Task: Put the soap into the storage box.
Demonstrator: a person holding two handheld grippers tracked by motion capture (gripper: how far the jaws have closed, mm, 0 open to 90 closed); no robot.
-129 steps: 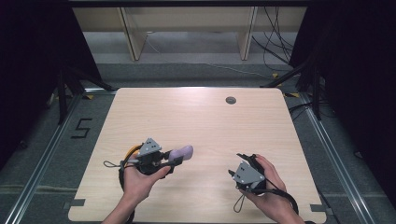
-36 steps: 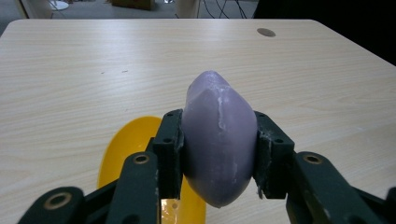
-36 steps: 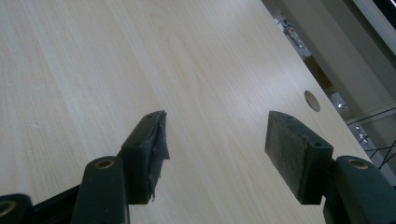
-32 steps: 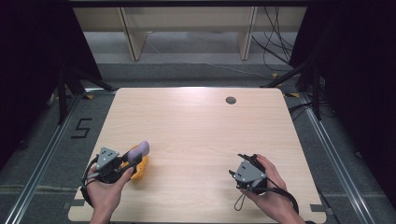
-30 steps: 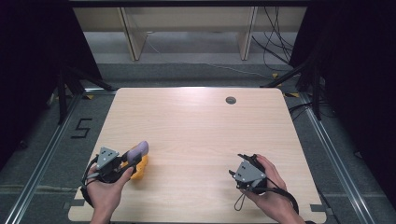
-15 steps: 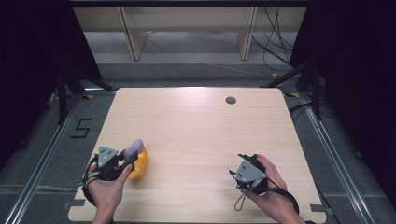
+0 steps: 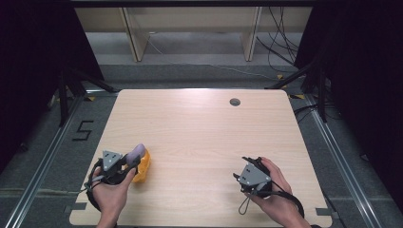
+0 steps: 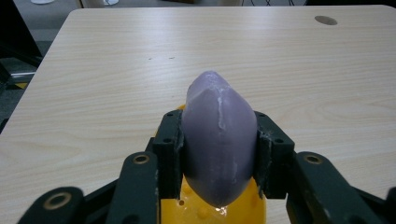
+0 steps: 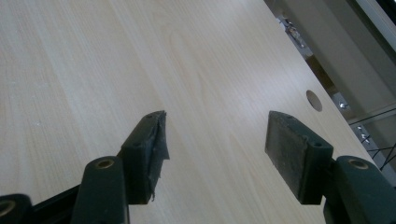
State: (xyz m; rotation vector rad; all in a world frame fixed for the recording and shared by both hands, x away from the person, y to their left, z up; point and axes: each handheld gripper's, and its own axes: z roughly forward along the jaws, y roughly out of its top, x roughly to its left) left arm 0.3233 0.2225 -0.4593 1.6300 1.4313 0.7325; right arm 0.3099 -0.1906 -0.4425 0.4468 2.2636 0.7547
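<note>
High view: the left gripper [image 7: 127, 162] was seen at the table's [image 7: 199, 128] near left corner, clamped on a purple eggplant-shaped toy [image 7: 137, 152] with a yellow toy piece [image 7: 143, 165] directly beneath it. The right gripper [image 7: 248, 167] was held near the right front edge, holding nothing.

Left gripper view: the purple toy [image 8: 219, 135] was gripped at its widest middle by both pads, its tip pointing away. It was judged light, stiff and smooth, so a mid-body hold is advised against slipping. The yellow piece [image 8: 212, 210] was seen touching its underside.

Right gripper view: the jaws were found partly open over bare tabletop [image 9: 93, 60]
</note>
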